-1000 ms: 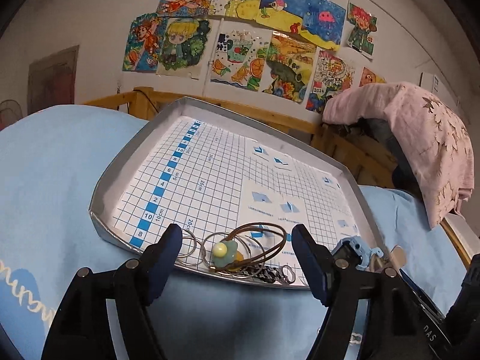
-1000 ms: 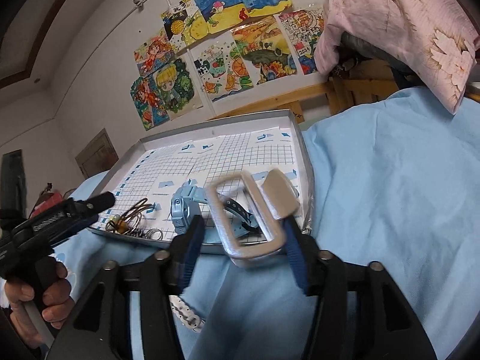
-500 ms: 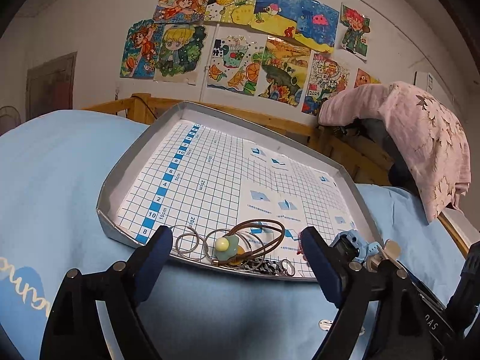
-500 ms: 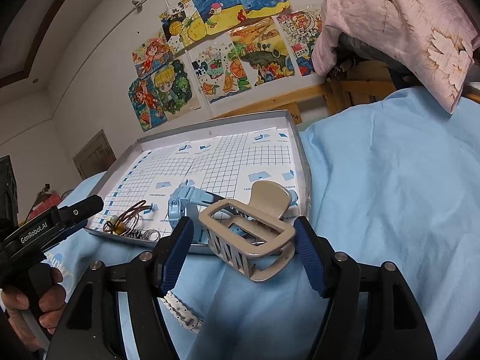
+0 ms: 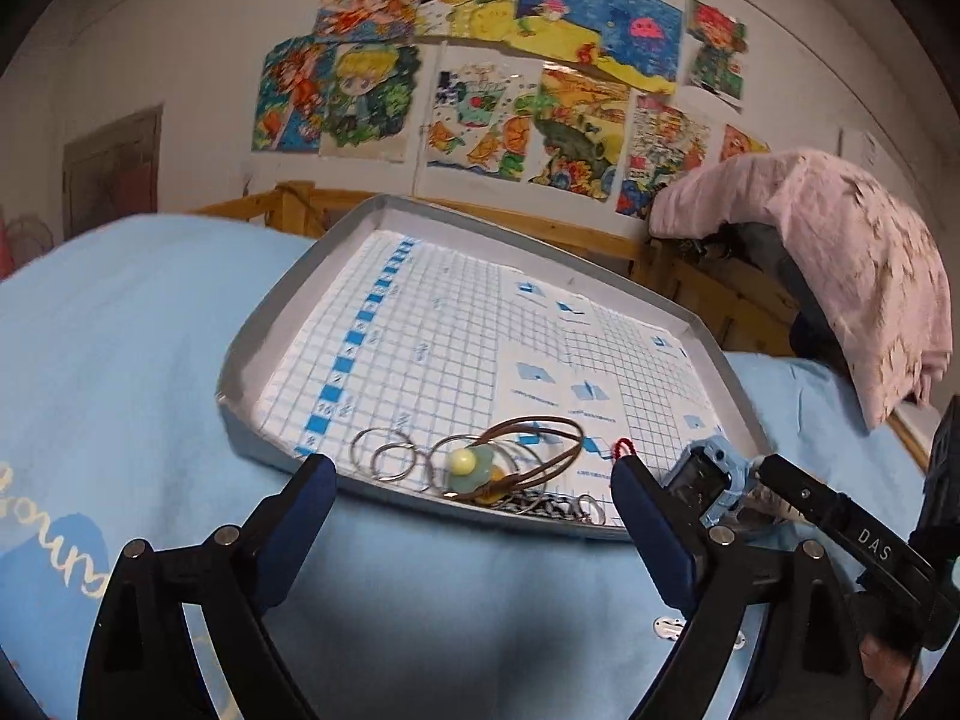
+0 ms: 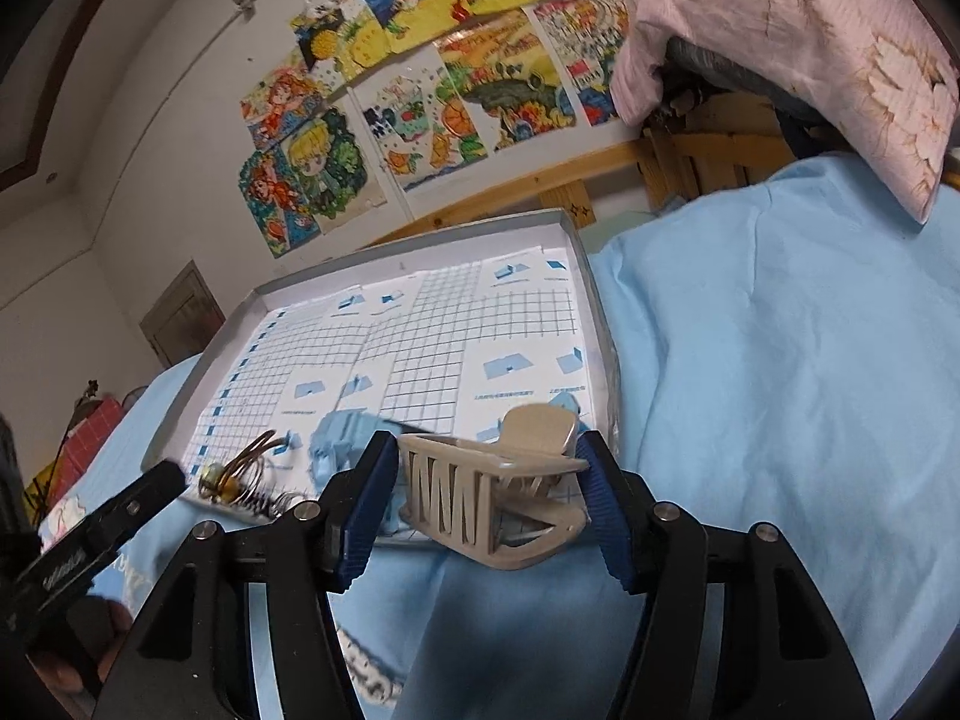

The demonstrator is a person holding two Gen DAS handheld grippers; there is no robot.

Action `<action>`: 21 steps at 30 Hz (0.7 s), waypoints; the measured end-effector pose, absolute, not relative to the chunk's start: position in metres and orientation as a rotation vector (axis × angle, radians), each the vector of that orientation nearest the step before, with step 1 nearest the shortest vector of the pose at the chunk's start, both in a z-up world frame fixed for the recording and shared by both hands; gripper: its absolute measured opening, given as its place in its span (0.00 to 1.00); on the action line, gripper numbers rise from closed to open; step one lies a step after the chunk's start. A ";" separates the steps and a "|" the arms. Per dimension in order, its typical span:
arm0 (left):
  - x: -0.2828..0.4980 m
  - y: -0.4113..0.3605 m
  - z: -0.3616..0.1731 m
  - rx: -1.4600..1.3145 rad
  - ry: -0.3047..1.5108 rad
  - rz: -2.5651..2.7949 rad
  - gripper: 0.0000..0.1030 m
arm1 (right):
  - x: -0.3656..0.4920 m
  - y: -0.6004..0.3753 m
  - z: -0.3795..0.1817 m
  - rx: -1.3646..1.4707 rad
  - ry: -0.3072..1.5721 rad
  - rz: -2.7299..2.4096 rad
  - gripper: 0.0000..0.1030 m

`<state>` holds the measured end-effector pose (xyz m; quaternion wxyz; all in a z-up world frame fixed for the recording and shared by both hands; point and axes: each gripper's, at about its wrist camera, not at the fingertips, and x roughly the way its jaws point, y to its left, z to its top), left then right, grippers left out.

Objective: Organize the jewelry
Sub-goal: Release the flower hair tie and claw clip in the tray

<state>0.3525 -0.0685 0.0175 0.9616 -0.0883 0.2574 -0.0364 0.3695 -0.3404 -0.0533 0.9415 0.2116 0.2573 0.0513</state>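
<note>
A grey tray [image 5: 276,324] lined with grid paper lies on a light blue sheet. At its near edge sits a pile of jewelry: metal rings [image 5: 384,453], a green flower charm [image 5: 465,468], a brown cord loop [image 5: 540,444] and a chain [image 5: 540,507]. A blue watch [image 5: 708,480] rests at the near right corner. My left gripper [image 5: 471,471] hovers just in front of the pile, its jaws opening, nothing between them. My right gripper [image 6: 487,450] is closing on a beige hair claw clip [image 6: 480,498], whose sides touch both pads, over the tray's near right corner [image 6: 600,360].
A small silver hairpin [image 5: 669,629] and a white beaded band [image 6: 366,666] lie on the sheet in front of the tray. A wooden rail [image 6: 540,180] and a pink cloth [image 6: 810,42] stand behind. A person's hand [image 6: 60,666] shows at lower left.
The left jaws have spread wider. The hair clip has turned between the right jaws, from standing upright to lying on its side with its teeth showing.
</note>
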 end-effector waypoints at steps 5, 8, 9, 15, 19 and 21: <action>0.341 -0.048 0.022 -0.242 0.518 -0.052 0.90 | 0.354 -0.351 -0.041 0.478 0.443 0.101 0.83; 0.329 -0.040 0.028 -0.253 0.510 -0.040 0.92 | 0.339 -0.353 -0.029 0.471 0.411 0.095 0.85; 0.323 -0.038 0.031 -0.254 0.502 -0.036 0.93 | 0.335 -0.352 -0.026 0.464 0.403 0.095 0.85; 0.278 -0.030 0.053 -0.227 0.419 -0.035 1.00 | 0.282 -0.338 0.001 0.371 0.319 0.104 0.93; 0.242 -0.030 0.067 -0.209 0.376 -0.055 1.00 | 0.238 -0.323 0.019 0.301 0.271 0.123 0.94; 0.222 -0.030 0.069 -0.200 0.367 -0.065 1.00 | 0.216 -0.319 0.027 0.273 0.246 0.128 0.96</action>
